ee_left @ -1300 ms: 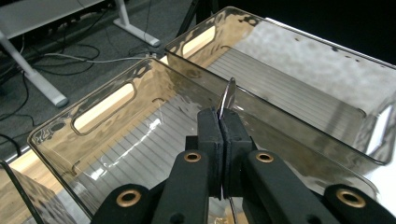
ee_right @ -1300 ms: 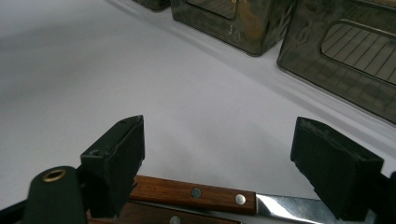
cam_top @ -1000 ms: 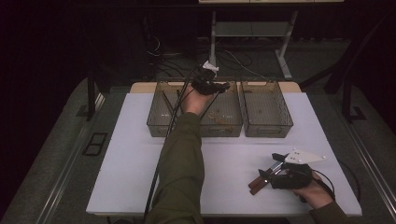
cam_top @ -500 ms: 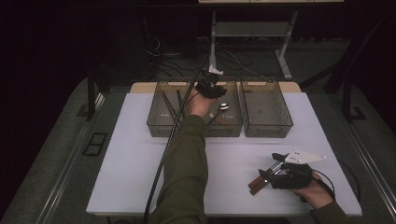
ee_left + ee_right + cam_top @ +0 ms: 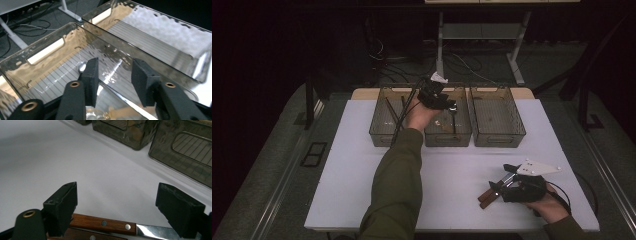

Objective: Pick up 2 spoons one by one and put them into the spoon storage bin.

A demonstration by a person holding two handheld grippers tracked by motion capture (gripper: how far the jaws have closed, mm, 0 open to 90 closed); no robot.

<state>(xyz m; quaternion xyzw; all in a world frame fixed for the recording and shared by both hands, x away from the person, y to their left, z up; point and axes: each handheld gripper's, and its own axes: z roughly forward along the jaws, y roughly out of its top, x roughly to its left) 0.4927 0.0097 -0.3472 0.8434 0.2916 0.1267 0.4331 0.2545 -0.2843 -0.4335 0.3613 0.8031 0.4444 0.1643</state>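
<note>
Where bins sit: white table (image 5: 362, 165) (dark room beyond).

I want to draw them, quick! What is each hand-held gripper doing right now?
Left hand-held gripper: open, holding nothing, above the middle bin.
Right hand-held gripper: open, holding nothing, jaws either side of a wooden-handled knife.

My left gripper (image 5: 451, 106) hangs over the middle bin (image 5: 447, 137), jaws apart and clear of its walls. Three bins fence the table's (image 5: 337, 170) far edge. Bare white surface lies open between them and my right gripper (image 5: 498, 183), where two knives (image 5: 110, 225) lie beneath its spread jaws.
</note>
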